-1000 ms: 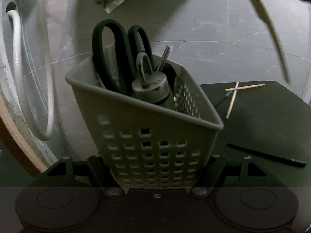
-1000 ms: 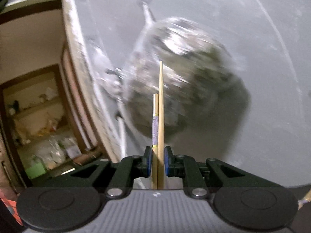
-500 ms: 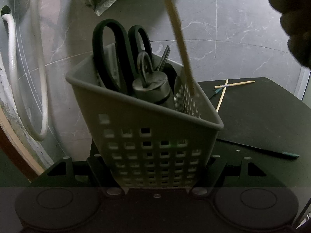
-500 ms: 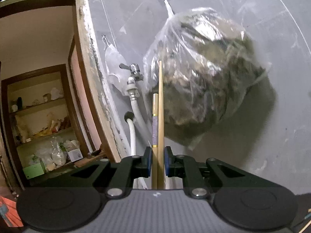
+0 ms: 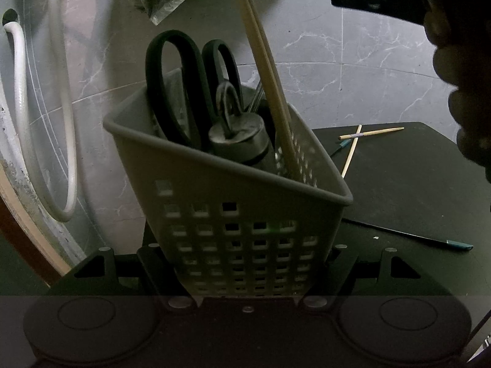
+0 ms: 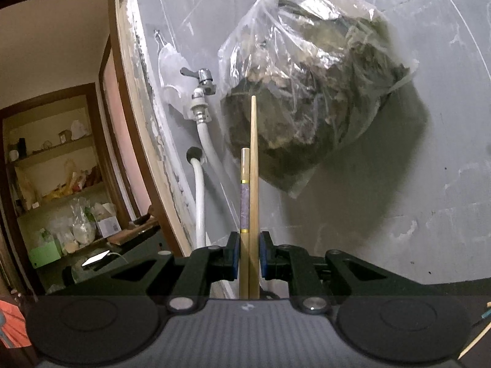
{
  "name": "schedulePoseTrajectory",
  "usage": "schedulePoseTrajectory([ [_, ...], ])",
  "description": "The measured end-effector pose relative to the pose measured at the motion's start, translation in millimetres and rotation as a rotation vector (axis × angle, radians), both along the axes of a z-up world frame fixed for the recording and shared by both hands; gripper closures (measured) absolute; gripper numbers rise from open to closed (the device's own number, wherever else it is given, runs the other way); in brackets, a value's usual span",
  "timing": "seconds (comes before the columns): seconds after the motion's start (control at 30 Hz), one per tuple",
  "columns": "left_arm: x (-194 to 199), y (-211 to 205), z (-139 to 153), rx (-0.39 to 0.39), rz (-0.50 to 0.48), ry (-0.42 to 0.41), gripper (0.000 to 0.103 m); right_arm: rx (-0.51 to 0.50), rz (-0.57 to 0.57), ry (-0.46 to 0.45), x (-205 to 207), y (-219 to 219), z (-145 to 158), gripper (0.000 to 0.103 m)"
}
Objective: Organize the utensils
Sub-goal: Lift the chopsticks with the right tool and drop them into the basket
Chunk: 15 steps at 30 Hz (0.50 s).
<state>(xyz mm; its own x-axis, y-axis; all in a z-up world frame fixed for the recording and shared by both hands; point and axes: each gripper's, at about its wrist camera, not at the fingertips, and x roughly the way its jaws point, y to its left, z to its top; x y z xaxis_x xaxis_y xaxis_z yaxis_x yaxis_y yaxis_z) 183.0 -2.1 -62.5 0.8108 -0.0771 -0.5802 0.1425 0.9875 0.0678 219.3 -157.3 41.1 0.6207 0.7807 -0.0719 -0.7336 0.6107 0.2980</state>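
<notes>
Left gripper (image 5: 245, 279) clenched on the lower walls of a grey perforated utensil basket (image 5: 233, 214), held tilted at the left edge of a dark table (image 5: 399, 190). Right gripper (image 6: 249, 259) clamped on a pair of wooden chopsticks (image 6: 253, 184); lower ends already inside the basket's right corner, against the perforated side wall.

Possible trouble from here:
- Uneven pair, one stick reaching further than the other; on release, maybe one dropping in and the other catching on the rim.
- Basket tilted and crowded; contents possibly shifting under a hard push.
- Tips perhaps jamming in a hole of the wall instead of sliding to the bottom.

Around: black-handled scissors (image 5: 184, 92) and a metal cylinder with a wire loop (image 5: 242, 141) filling the left and middle of the basket, so only the right corner free. More chopsticks (image 5: 362, 141) lying crossed near the far edge of the table, a dark stick with teal tip (image 5: 429, 239) nearer. On the wall behind, a plastic bag (image 6: 307, 92), a tap (image 6: 202, 82) and white hose (image 6: 199, 202), well apart.
</notes>
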Motion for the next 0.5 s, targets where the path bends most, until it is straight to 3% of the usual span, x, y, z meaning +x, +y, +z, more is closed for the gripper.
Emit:
schedulePoseTrajectory([
  [0.5,1,-1,0,0.001,0.0,0.0,0.026,-0.064,0.017,0.055,-1,-1,-20,0.087],
])
